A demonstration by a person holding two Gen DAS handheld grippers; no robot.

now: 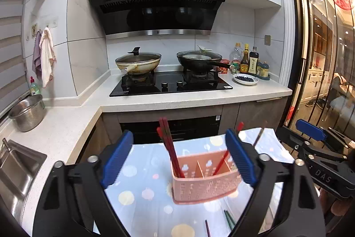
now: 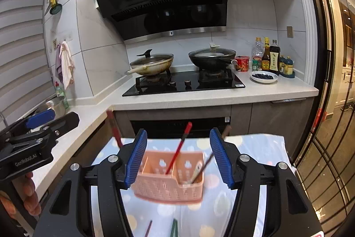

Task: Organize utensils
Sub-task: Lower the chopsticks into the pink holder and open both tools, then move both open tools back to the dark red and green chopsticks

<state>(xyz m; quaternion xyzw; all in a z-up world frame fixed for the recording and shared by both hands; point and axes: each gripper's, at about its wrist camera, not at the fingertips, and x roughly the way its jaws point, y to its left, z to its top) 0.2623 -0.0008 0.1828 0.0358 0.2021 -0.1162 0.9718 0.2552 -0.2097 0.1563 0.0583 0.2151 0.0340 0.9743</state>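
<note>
Both hand-held grippers (image 1: 179,161) (image 2: 178,158) wide, empty — pink caddy (image 1: 205,181) blurred, chopsticks (image 1: 228,220) cut off below

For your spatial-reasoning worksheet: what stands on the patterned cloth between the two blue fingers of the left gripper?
In the left wrist view, the pink utensil holder stands between the left gripper's open fingers, red chopsticks upright in its left compartment. Neither finger visibly touches it.

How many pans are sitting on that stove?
2. The cream wok with a glass lid sits on the left burner; the black pan, also lidded, sits on the right burner of the stove.
</note>
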